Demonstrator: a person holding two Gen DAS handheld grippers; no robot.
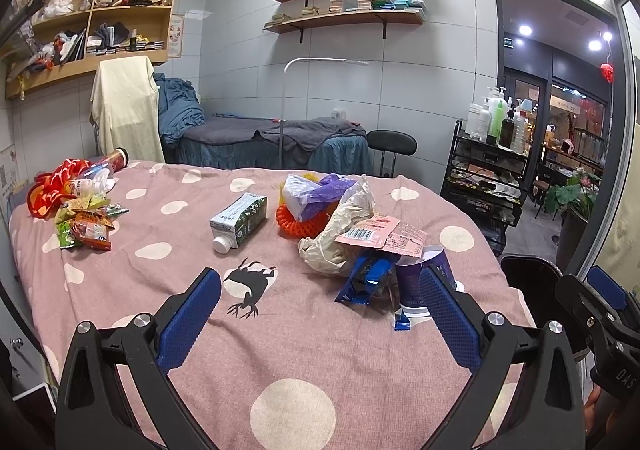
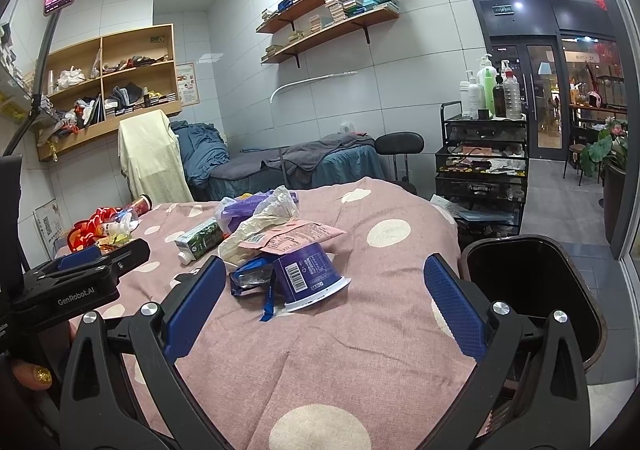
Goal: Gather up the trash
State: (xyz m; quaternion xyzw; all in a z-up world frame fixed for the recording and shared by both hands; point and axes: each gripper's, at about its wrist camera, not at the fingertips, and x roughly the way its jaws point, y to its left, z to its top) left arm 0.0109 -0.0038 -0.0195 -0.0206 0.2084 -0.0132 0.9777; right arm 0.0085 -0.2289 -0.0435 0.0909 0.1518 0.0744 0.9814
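Observation:
Trash lies on a pink spotted blanket [image 1: 280,330]. A purple paper cup [image 2: 308,274] lies on its side beside a blue wrapper [image 2: 252,276], under a pink packet [image 2: 296,236] and crumpled beige paper [image 1: 344,222]. A green-white carton [image 1: 239,220] lies further left. My left gripper [image 1: 320,300] is open and empty, a little short of the cup [image 1: 416,282]. My right gripper [image 2: 324,290] is open and empty, its fingers on either side of the cup at a short distance. A black bin [image 2: 532,282] stands at the bed's right edge.
Snack wrappers [image 1: 86,226], a bottle and red cloth [image 1: 52,186] lie at the far left. An orange coil [image 1: 298,220] with a purple bag [image 1: 320,190] sits mid-bed. A black trolley [image 2: 482,166] with bottles, a stool and a massage bed stand behind.

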